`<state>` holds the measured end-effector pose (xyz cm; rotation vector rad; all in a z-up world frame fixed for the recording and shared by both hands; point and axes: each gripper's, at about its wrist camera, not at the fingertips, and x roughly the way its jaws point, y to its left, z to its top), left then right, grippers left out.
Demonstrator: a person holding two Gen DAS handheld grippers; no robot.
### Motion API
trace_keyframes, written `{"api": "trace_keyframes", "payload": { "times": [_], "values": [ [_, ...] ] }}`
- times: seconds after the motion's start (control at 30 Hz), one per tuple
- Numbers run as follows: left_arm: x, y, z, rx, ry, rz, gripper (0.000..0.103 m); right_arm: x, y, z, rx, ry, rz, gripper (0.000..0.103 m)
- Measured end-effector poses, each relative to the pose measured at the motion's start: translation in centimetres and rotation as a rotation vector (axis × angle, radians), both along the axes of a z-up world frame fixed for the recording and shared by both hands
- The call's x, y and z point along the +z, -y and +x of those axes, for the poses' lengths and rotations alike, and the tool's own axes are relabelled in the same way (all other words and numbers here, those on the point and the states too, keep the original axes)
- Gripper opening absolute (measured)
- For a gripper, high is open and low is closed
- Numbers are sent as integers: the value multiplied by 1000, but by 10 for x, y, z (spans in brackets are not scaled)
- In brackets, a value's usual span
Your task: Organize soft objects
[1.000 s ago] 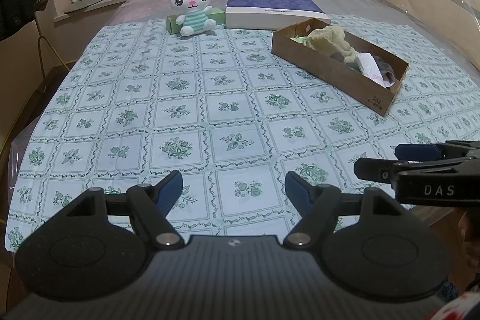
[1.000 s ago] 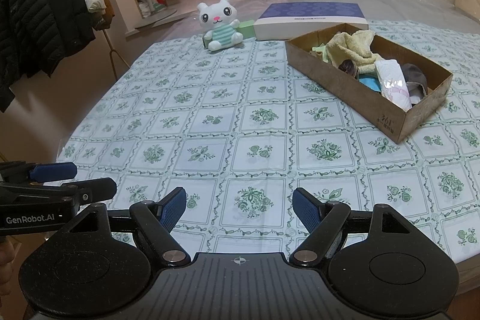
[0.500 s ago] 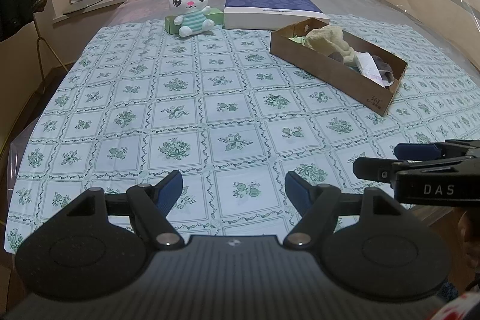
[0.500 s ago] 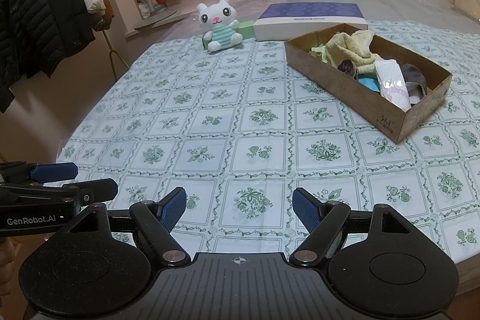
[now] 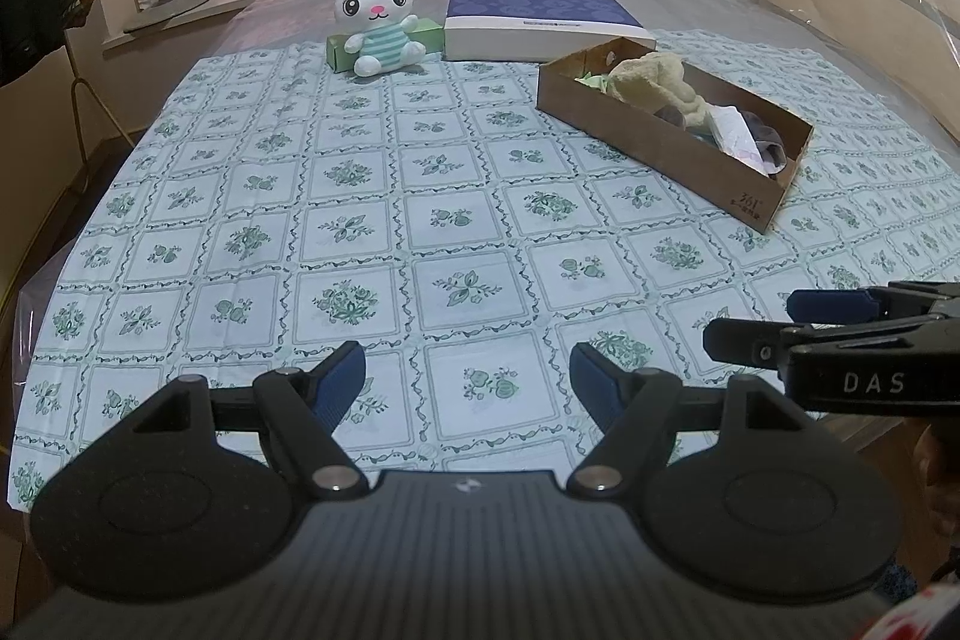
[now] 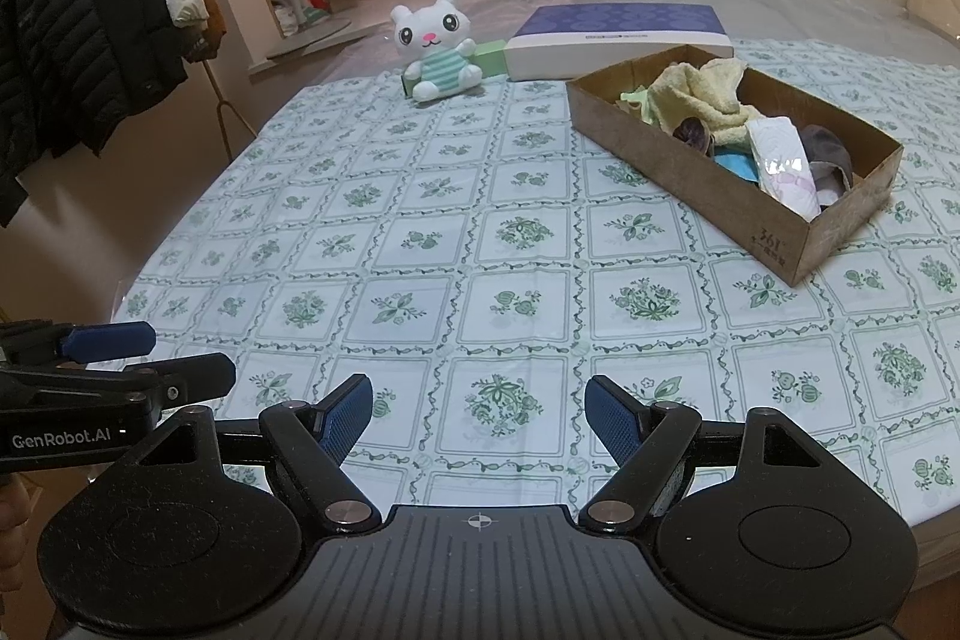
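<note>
A brown cardboard box [image 6: 690, 160] [image 5: 654, 136] lies on the patterned tablecloth at the right. It holds a yellow towel [image 6: 702, 97], a white pouch [image 6: 783, 163] and darker cloth pieces. At the far side sits a white plush rabbit [image 5: 378, 22] [image 6: 438, 46] in a striped shirt. My left gripper [image 5: 468, 379] hovers open over the near edge of the cloth, nothing between its fingers. My right gripper [image 6: 480, 409] is open too, beside it and equally empty. Each gripper shows at the edge of the other's view.
A blue-and-white flat box [image 5: 540, 25] and a small green box [image 5: 420, 37] lie behind the rabbit. Coats hang on a rack [image 6: 90, 28] at the left. The table's near edge [image 6: 936, 544] runs just under the grippers. Plastic sheeting covers the bed beyond.
</note>
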<state>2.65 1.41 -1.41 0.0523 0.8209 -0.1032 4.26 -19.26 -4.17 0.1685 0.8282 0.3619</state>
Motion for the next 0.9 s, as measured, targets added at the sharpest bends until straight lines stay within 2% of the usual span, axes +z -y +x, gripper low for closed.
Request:
{"api": "trace_keyframes", "payload": {
  "times": [0.9],
  "values": [
    [1, 0, 2, -21, 26, -8, 73, 0, 2, 2, 1, 1, 0, 78]
  ]
}}
